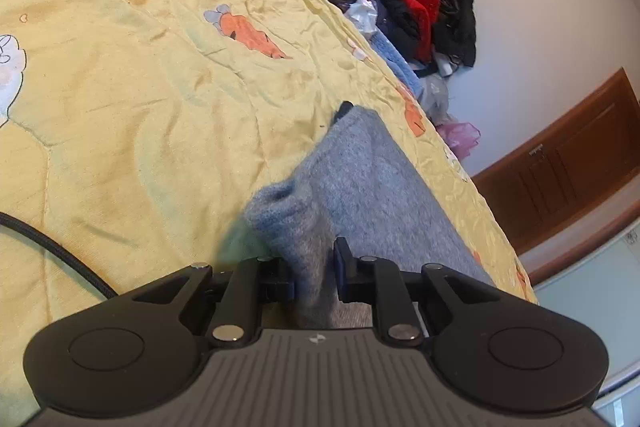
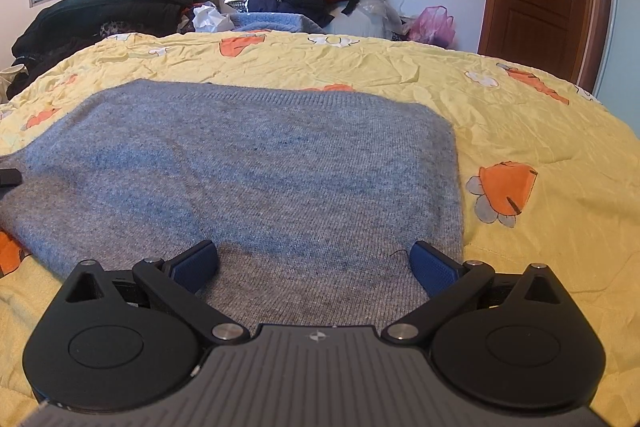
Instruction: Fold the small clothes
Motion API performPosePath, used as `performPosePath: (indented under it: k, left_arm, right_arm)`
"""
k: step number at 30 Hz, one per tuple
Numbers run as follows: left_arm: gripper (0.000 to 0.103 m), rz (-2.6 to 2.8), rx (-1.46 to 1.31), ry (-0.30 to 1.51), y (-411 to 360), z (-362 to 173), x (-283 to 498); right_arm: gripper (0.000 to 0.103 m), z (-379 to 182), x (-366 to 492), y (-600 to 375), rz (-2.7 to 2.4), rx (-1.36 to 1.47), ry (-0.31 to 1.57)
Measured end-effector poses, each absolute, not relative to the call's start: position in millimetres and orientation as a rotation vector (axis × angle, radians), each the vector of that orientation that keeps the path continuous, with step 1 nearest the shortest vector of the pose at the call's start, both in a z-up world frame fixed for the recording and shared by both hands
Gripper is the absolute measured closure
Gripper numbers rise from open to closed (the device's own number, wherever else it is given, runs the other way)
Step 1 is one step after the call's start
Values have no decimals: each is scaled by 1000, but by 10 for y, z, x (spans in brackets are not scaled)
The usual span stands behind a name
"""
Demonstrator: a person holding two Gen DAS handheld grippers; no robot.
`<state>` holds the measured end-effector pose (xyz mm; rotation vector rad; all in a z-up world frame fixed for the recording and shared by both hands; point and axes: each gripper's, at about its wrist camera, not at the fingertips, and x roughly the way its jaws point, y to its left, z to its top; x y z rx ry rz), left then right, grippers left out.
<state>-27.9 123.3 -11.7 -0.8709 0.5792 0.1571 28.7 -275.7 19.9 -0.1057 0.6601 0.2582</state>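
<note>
With the grey sweater [image 2: 248,171] spread across the middle of the frame on the yellow bed [image 2: 520,115], the left tongs [image 1: 316,279] seemingly clamped on its edge and the right tongs [image 2: 314,267] gaping over its lower hem, carry that edge across evenly

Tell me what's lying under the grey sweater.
The grey sweater lies spread on a yellow quilt printed with orange carrots, which shows all around it. The quilt directly beneath is covered, so anything else there cannot be seen.
</note>
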Motion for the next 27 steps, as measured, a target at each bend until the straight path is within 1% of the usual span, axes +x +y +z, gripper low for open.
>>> performPosePath:
  k: [2, 3, 5, 7, 9, 11, 14, 17, 22, 24, 27]
  left_arm:
    - [86, 177, -874, 579, 1233, -107, -264]
    - [93, 193, -855, 577, 1219, -84, -261]
    - [97, 214, -755, 572, 1113, 12, -224]
    - [97, 202, -616, 542, 913, 165, -162]
    - [98, 103, -489, 485, 592, 347, -129]
    - [98, -17, -299, 453, 101, 464, -100]
    - [97, -173, -103, 483, -495, 304, -115]
    - [97, -189, -79, 579, -604, 92, -48]
    - [97, -200, -126, 576, -508, 91, -17]
    - [97, -210, -117, 562, -500, 84, -79]
    - [97, -230, -142, 541, -445, 90, -123]
  right_arm:
    - [0, 199, 282, -2760, 259, -103, 660]
    - [0, 199, 283, -2762, 260, -101, 660]
    - [0, 200, 280, -2765, 261, -99, 659]
    - [0, 202, 281, -2771, 262, -97, 659]
    - [0, 204, 281, -2769, 262, -96, 660]
    - [0, 206, 283, -2775, 264, -90, 659]
    - [0, 220, 277, -2827, 273, -50, 652]
    - [1, 289, 279, -3004, 306, 92, 646]
    - [1, 639, 563, -3282, 495, 511, 662]
    - [1, 696, 891, -3247, 578, 628, 738]
    - [2, 664, 1389, -3065, 639, 730, 873]
